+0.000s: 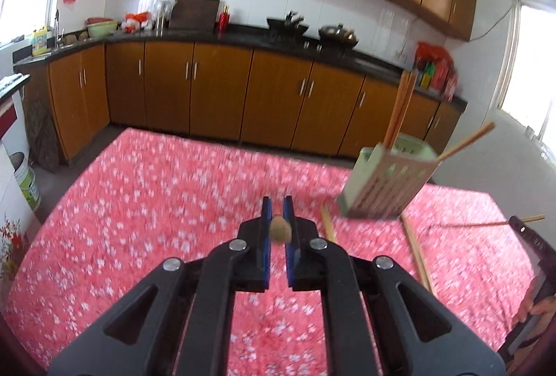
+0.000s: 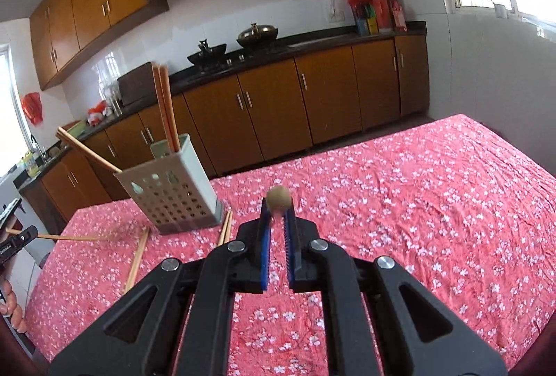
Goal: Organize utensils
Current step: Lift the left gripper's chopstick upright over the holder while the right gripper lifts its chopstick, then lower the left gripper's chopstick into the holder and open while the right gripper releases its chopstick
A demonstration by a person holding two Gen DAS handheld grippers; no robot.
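My left gripper [image 1: 277, 204] is shut on a wooden chopstick [image 1: 280, 230], seen end-on between the blue pads. My right gripper [image 2: 277, 210] is shut on another chopstick [image 2: 278, 197], also seen end-on. A pale green slotted utensil holder [image 1: 387, 183] stands on the red floral tablecloth and holds several chopsticks [image 1: 399, 108]; it also shows in the right wrist view [image 2: 173, 191]. Loose chopsticks lie on the cloth beside it [image 1: 417, 252] [image 2: 137, 259]. The other gripper's chopstick shows at each frame's edge [image 1: 486, 223] [image 2: 80, 238].
The table [image 1: 139, 202] is covered by the red floral cloth. Beyond it run brown kitchen cabinets [image 1: 215, 91] with a dark counter, woks [image 2: 257, 33] and a range hood. A white bucket [image 1: 26, 183] stands on the floor at the left.
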